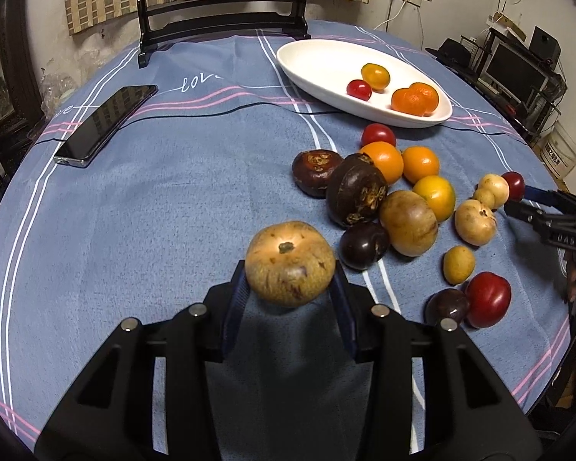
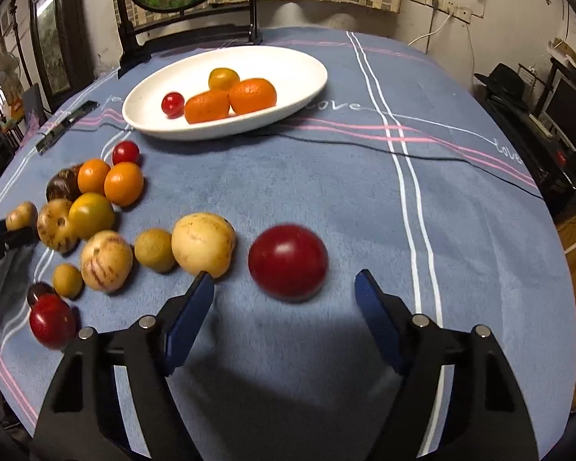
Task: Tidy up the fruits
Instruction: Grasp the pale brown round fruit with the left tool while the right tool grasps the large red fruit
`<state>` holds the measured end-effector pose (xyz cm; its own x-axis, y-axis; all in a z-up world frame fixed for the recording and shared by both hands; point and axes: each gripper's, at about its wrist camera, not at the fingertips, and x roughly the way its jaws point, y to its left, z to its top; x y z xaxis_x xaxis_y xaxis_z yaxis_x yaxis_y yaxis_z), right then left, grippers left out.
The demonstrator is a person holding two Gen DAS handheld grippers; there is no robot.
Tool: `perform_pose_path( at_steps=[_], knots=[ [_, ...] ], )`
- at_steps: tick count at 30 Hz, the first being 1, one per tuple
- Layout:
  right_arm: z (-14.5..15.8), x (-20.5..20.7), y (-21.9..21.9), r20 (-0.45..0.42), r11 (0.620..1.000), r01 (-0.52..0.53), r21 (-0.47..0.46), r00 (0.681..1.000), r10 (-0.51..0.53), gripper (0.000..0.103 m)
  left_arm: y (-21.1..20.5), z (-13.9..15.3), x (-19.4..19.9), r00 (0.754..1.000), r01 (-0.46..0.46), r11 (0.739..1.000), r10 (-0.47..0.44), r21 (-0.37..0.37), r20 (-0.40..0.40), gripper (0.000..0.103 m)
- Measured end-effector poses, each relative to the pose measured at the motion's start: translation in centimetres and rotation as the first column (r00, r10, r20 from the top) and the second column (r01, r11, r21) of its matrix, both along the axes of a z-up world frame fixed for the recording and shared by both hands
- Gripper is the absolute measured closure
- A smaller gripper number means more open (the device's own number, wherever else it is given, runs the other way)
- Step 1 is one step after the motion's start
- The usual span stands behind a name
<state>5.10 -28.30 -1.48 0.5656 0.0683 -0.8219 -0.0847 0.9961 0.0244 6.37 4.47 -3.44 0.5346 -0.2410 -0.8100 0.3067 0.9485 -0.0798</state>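
1. Done: the white dish (image 2: 226,126) holds four fruits, two oranges, a yellow one and a small red one.
2. Left: over a dozen fruits lie on the surface (image 2: 326,199) below the dish.
3. Left tongs (image 1: 290,288) clamp a tan fruit (image 1: 290,263); right tongs (image 2: 284,288) stand apart around a red fruit (image 2: 288,261), not touching it.

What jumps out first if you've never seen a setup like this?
Probably the left gripper, clamped on a tan fruit above the blue tablecloth. Then the right gripper, jaws open around a dark red fruit. Behind a heap of loose fruit sits a white dish holding a few.
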Motion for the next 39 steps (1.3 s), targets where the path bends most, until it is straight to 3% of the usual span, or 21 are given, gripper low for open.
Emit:
perform_pose_path(
  at_steps=[2,6,14,25,29,39],
  knots=[
    [0.3,0.3,-0.2,0.009,1.000,-0.004,0.016,1.000,0.004,0.030,0.0,0.0,0.0,1.000,0.000,1.000,0.000,0.001,0.001,0.061],
    [0.7,0.6,-0.5,0.001,0.998,-0.022,0.057,1.000,0.022,0.049,0.0,0.1,0.0,1.000,-0.001,1.000,0.001,0.001,0.001,0.061],
    [0.2,-0.7,-0.9,-0.013,0.999,-0.026,0.042,1.000,0.027,0.050,-0.3,0.5,-0.5,1.000,0.003,1.000,-0.003,0.006,0.006,0.060],
    [-0.6,1.6,0.0,-0.038,0.999,-0.025,-0.024,0.999,0.025,0.050,-0.5,0.4,-0.4,1.000,0.001,1.000,-0.001,0.017,-0.006,0.061],
    [-0.6,2.0,-0.4,-0.031,1.000,-0.020,0.013,0.999,0.020,0.061,-0.6,0.6,-0.5,1.000,0.009,1.000,-0.009,0.015,0.001,0.060],
    [1.1,-0.1,-2.0,0.030,0.998,0.021,0.059,0.999,-0.023,0.061,-1.2,2.0,-0.2,0.999,0.026,1.000,-0.026,0.014,0.025,0.060]
  ],
)
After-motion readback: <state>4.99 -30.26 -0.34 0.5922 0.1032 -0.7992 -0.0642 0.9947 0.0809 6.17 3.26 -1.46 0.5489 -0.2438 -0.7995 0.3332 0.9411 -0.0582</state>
